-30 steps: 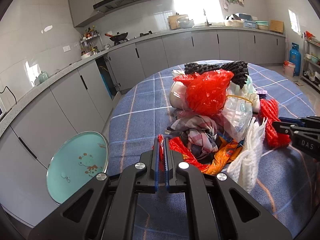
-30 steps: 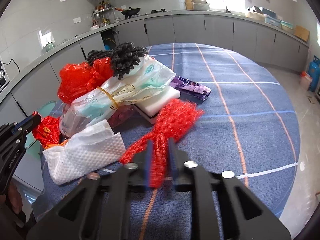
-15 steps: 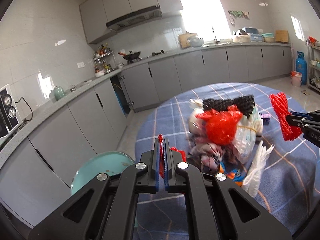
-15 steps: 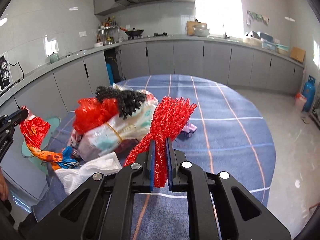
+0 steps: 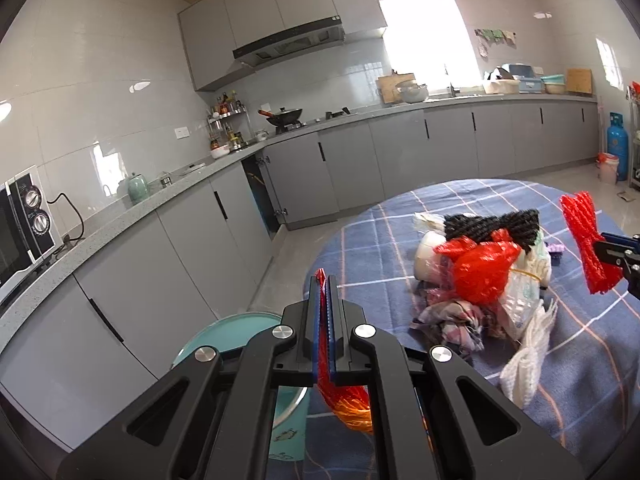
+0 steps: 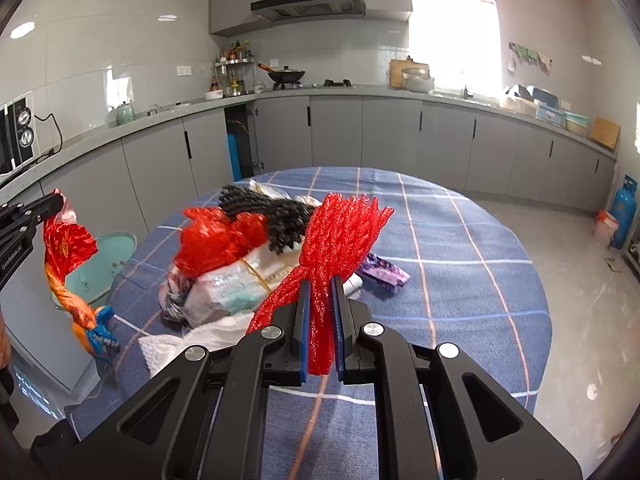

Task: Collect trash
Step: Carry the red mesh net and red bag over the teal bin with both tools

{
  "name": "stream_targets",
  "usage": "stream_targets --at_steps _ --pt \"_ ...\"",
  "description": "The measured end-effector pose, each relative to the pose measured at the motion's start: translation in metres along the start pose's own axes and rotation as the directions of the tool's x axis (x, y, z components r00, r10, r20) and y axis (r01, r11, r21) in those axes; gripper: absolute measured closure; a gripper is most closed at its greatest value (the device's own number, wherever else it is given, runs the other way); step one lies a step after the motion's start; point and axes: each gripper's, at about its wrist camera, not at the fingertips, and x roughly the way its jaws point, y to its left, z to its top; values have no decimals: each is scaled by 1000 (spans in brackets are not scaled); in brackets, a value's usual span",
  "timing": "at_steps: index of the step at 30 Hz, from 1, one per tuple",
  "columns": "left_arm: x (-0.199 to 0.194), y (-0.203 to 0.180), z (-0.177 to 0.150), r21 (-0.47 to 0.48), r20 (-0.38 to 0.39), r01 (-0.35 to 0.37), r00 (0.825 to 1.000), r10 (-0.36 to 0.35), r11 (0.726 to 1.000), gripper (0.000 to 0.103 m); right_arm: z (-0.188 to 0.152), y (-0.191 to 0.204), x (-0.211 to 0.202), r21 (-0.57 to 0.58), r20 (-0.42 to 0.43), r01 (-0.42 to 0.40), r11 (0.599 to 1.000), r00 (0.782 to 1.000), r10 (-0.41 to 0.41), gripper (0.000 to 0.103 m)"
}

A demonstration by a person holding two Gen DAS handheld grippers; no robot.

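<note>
**A:** Which step was in hand?

**B:** The carrying step, by my reading. The left gripper [image 5: 325, 280] had its fingers [image 5: 334, 332] closed on a crumpled red and orange plastic wrapper [image 6: 66, 258], which hung clear of the surface at the left edge of the right wrist view. The right gripper [image 6: 320, 284] was clamped on a red foam fruit net [image 6: 340, 236], held up at the centre of that frame, also off the surface.

**A:** And the rest of the trash?

**B:** Heaped on the round surface with the blue checked cloth [image 6: 460, 248]: a red plastic bag [image 5: 478, 270], a black foam net [image 5: 492, 222], a clear bag with a rubber band [image 6: 236, 284], a white paper towel [image 5: 528, 356] and a purple wrapper [image 6: 382, 272].

**A:** What did the next move call for?

**B:** Likely a drop. A round pale green bin [image 5: 228, 334] stood low and left of centre in the left wrist view, just beside the surface edge. The left load seemed nearest it; the fingers would need to be above the mouth before parting.
</note>
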Motion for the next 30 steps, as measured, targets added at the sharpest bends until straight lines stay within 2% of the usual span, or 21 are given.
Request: stream_targets --at_steps 10,16,24,30 --pt "-13 45 12 -45 27 -101 994 102 994 100 31 39 0 -65 74 -110 992 991 115 92" --pt "-11 71 8 -68 6 -175 984 176 982 100 55 75 5 -125 118 -197 972 970 211 92" --pt "2 103 -3 -93 -29 -257 966 256 962 100 76 114 23 -154 113 -287 945 945 306 92" --pt "2 130 1 -126 -19 -306 952 306 944 100 85 139 35 -167 99 -326 930 933 345 92"
